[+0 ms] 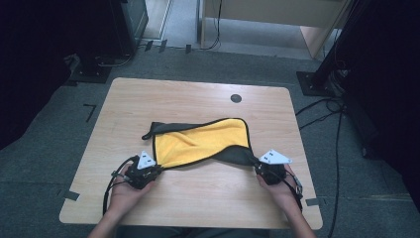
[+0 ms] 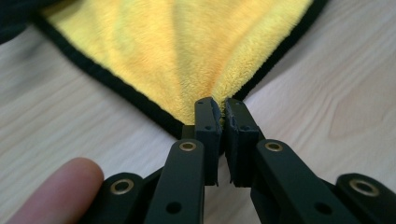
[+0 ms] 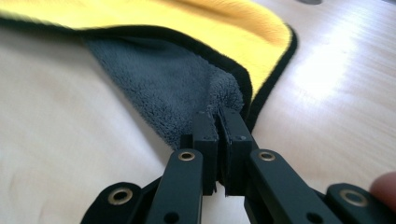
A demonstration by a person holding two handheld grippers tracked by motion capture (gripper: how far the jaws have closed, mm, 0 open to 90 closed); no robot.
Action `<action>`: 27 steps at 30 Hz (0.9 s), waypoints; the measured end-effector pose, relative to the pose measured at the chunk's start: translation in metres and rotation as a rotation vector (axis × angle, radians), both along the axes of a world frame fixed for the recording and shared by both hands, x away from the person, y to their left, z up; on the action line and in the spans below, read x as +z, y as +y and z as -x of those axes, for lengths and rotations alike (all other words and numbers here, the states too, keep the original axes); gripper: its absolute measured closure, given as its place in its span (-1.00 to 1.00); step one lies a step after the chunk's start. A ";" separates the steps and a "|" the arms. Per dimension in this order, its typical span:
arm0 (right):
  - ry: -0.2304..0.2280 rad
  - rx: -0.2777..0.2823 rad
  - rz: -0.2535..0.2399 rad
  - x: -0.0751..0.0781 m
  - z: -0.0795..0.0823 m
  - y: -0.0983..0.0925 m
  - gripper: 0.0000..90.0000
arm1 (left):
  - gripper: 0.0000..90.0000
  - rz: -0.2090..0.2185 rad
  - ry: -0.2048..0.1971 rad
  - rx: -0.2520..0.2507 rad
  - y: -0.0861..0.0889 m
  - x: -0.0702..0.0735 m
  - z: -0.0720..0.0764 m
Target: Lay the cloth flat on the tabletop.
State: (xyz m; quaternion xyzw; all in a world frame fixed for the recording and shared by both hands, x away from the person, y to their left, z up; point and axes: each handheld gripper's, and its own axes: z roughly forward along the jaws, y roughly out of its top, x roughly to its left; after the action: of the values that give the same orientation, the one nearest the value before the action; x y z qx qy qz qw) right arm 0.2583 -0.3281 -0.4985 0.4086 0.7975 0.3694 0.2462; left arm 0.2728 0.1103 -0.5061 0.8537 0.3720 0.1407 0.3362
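Observation:
A cloth, yellow on one face and grey on the other with black edging, lies on the wooden table. My left gripper is shut on its near left corner; in the left gripper view the yellow cloth bunches into the pinched jaws of the left gripper. My right gripper is shut on the near right corner, where the grey underside shows. In the right gripper view the grey cloth runs into the closed jaws of the right gripper.
A small dark round disc sits near the table's far edge. Cables trail on the grey floor at the right, and black stands flank the table. A fingertip shows beside the left jaws.

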 end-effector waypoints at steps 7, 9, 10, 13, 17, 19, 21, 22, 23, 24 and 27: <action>0.086 -0.004 0.010 -0.004 0.025 -0.027 0.73 | 0.88 0.027 0.048 -0.023 0.026 0.002 0.008; 0.095 -0.069 -0.033 -0.002 0.027 -0.041 0.71 | 0.83 0.051 0.069 -0.025 0.032 0.002 0.007; 0.089 -0.100 -0.050 0.000 0.028 -0.047 0.70 | 0.75 0.065 0.071 -0.017 0.034 0.002 0.006; 0.087 -0.168 -0.144 0.006 0.028 -0.054 0.61 | 0.44 0.103 0.049 -0.016 0.038 0.005 0.007; 0.120 -0.156 -0.172 0.006 0.029 -0.032 0.39 | 0.34 0.203 0.003 0.014 0.042 0.012 0.010; 0.151 -0.152 -0.163 0.002 0.030 -0.016 0.29 | 0.32 0.184 -0.003 0.030 0.040 0.012 0.011; 0.173 -0.152 -0.145 -0.003 0.031 -0.002 0.28 | 0.33 0.114 -0.010 0.042 0.035 0.008 0.012; 0.176 -0.155 -0.123 -0.005 0.031 0.003 0.29 | 0.35 0.077 -0.010 0.047 0.032 0.006 0.013; 0.184 -0.164 -0.100 -0.008 0.031 0.007 0.29 | 0.35 0.050 -0.009 0.046 0.029 0.004 0.014; 0.195 -0.168 -0.087 -0.011 0.030 0.010 0.28 | 0.36 0.040 -0.008 0.046 0.027 0.003 0.015; 0.177 -0.181 -0.049 -0.013 0.032 0.013 0.35 | 0.39 -0.002 -0.005 0.060 0.025 0.001 0.016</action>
State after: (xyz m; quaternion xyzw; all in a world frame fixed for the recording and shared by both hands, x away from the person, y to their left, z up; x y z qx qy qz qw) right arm 0.2258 -0.3151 -0.5117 0.5158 0.7668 0.3275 0.1969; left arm 0.2565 0.1358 -0.5050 0.8422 0.3964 0.1533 0.3319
